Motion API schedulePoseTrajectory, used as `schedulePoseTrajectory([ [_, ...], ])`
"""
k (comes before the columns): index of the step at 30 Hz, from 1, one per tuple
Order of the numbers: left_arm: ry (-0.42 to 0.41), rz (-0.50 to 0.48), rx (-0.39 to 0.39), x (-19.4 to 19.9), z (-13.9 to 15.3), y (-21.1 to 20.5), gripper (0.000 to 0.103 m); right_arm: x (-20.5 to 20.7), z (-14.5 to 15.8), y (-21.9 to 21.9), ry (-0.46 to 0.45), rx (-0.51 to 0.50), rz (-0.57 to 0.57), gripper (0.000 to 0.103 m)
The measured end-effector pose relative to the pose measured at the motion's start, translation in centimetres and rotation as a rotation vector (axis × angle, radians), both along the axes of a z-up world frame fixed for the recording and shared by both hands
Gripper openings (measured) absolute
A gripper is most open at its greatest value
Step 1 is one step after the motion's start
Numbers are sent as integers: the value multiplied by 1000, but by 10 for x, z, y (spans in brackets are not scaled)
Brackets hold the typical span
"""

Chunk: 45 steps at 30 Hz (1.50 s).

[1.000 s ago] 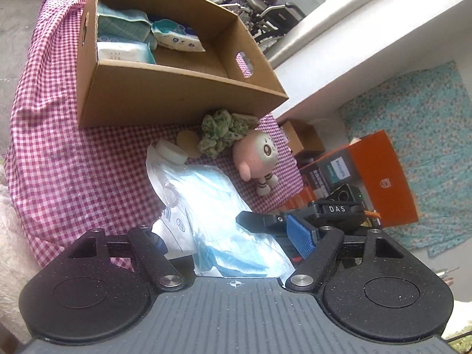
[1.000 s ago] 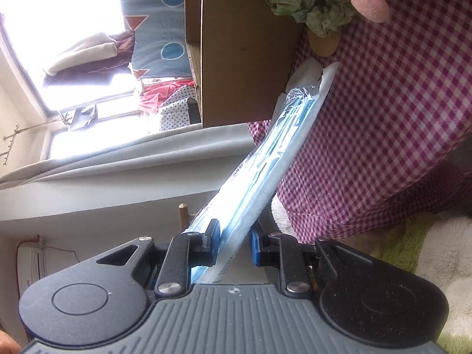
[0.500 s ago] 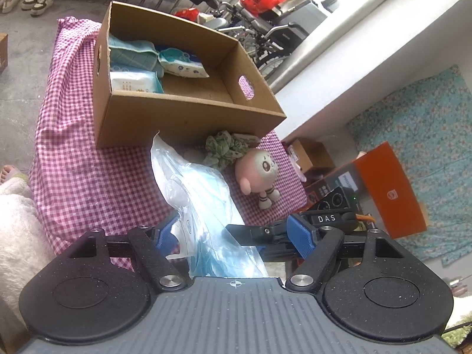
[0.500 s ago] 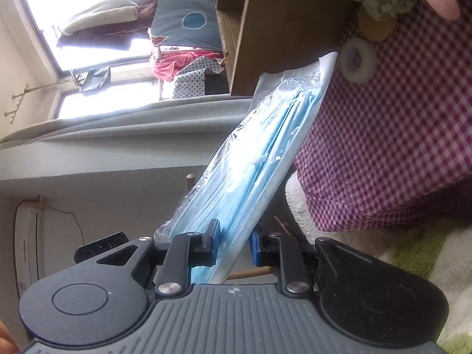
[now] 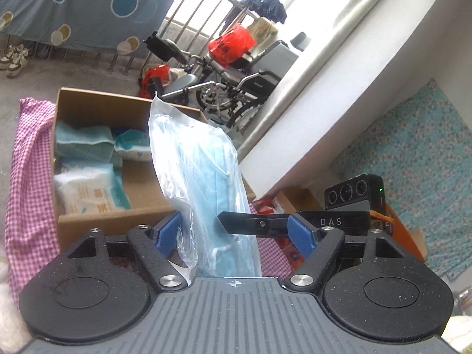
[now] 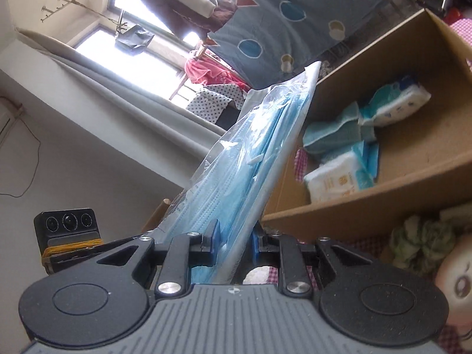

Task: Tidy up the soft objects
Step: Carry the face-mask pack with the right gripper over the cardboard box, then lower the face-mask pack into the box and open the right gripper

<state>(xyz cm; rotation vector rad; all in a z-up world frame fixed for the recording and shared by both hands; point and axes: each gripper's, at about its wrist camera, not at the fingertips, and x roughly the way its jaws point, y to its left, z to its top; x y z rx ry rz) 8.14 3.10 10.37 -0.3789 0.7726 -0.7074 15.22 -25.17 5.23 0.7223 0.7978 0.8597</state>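
Note:
A clear plastic pack of blue face masks (image 5: 203, 162) stands up between both grippers, lifted in front of an open cardboard box (image 5: 97, 218). My right gripper (image 6: 233, 237) is shut on the pack's (image 6: 250, 159) lower end. My left gripper (image 5: 233, 233) is open, its blue pads either side of the pack; the left pad (image 5: 166, 231) is near the plastic. The right gripper's black finger (image 5: 250, 222) reaches in from the right. The box (image 6: 383, 203) holds tissue and wipe packs (image 6: 339, 180) and a teal cloth (image 5: 85, 144).
The box sits on a table with a pink checked cloth (image 5: 26, 177). A green scrunchie (image 6: 421, 242) and a pink plush toy (image 6: 454, 283) lie in front of the box. Wheelchairs (image 5: 236, 79) and an orange carton (image 5: 410, 236) stand behind.
The mask pack has been lifted off the cloth and raised upright toward the box. Both grippers rose with it; the right stayed shut on it, the left stayed open.

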Motion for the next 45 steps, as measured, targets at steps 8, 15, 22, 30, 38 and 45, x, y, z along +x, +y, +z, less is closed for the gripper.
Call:
schedulePoseTrajectory([
  [8, 46, -10, 10, 111, -26, -64, 77, 100, -5, -60, 30, -174, -67, 22],
  [15, 219, -60, -16, 184, -90, -109, 77, 165, -30, -81, 42, -431, -93, 22],
  [22, 319, -91, 12, 210, -131, -139, 76, 175, -40, -77, 17, -609, -111, 22],
  [30, 322, -69, 64, 214, -138, -143, 90, 180, -44, -69, 8, -736, -137, 26],
  [38, 295, -41, 83, 208, -131, -134, 98, 178, -38, -58, -14, -817, -169, 28],
  [45, 200, -8, 79, 176, -106, -104, 100, 176, -19, -47, -117, -916, -214, 48],
])
